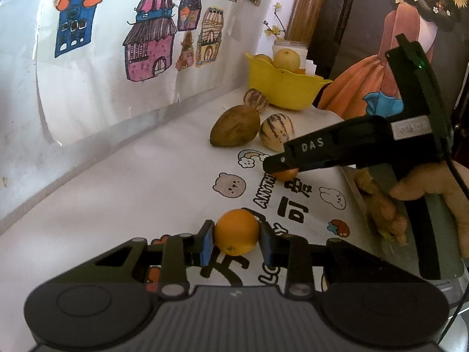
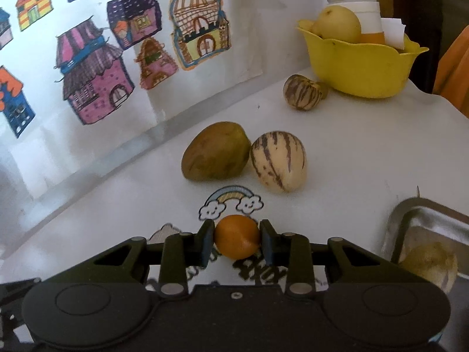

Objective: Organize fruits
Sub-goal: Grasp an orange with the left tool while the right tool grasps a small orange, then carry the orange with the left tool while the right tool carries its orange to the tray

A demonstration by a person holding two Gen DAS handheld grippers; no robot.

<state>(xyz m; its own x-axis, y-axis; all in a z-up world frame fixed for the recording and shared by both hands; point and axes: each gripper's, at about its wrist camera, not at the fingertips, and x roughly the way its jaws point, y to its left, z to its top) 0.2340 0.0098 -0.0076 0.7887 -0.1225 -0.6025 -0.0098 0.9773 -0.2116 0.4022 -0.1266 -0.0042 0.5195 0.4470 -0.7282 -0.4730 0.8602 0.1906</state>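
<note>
Pinching round orange citrus fruit between left gripper pads, lower centre of frame. Clamping smaller orange fruit in right gripper, lower centre. Sitting upper right: yellow scalloped plastic bowl, nearer right gripper, beyond striped fruits.

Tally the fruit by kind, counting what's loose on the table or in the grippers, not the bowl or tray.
Oranges, one in each gripper: 2
Striped melons: 2
Brown-green fruit: 1
Total: 5
</note>
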